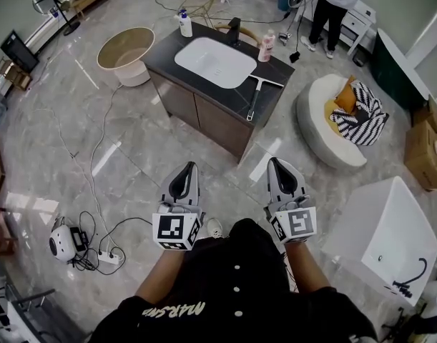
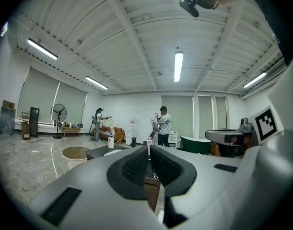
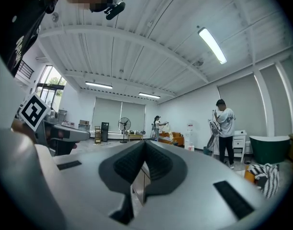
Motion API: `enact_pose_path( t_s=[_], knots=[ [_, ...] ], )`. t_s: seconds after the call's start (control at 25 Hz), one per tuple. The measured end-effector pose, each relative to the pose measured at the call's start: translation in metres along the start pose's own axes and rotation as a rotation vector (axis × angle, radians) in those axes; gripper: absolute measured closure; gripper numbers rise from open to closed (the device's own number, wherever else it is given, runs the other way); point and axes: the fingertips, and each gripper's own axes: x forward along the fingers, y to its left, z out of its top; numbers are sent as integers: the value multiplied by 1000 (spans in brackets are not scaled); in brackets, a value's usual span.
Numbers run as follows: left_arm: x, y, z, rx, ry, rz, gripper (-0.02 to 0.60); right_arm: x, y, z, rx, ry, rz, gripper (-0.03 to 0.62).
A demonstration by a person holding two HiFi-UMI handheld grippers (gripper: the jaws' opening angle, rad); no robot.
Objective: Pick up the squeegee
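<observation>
The squeegee (image 1: 256,97) lies flat on the dark top of the sink cabinet (image 1: 159,54). It is to the right of the white basin (image 1: 214,61), with its blade toward the back and its handle pointing at the front edge. In the head view a pink bottle (image 1: 267,46) stands just behind the blade, at the cabinet's back right corner. Both grippers are well short of the cabinet's front, side by side and pointing level at it. The left gripper (image 1: 189,166) faces the cabinet's middle and the right gripper (image 1: 275,161) its right corner. Neither touches anything.

In the left gripper view the pads come together at the tips with nothing between them. The cabinet shows beyond, with a white bottle (image 2: 111,142) at its left end. The squeegee is too small here to pick out with certainty.

In the right gripper view the jaws are fully closed and empty. Only the cabinet's near corner (image 3: 136,186) shows through the gap lower down.

The likeliest slip, I'd say, is reaching the cabinet with the jaws closed like this. They would push the handle instead of straddling it, and on that smooth top it could slide off the front edge or swing the blade into the pink bottle. The thin handle lies flat, so a bite that is too shallow could let it twist out. A cable (image 1: 96,148) trails over the floor left of the cabinet and could catch a foot.
</observation>
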Motion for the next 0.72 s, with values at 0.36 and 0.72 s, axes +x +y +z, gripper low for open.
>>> enact_pose_path(
  t_s=[0.36,0.72],
  knots=[
    [33,18,-14,-10,33,1,561,37,-13,-19,9,22,2,599],
    [91,56,-6,-24,27,62,561,102,-50,-28,50,40,-31,599]
  ],
)
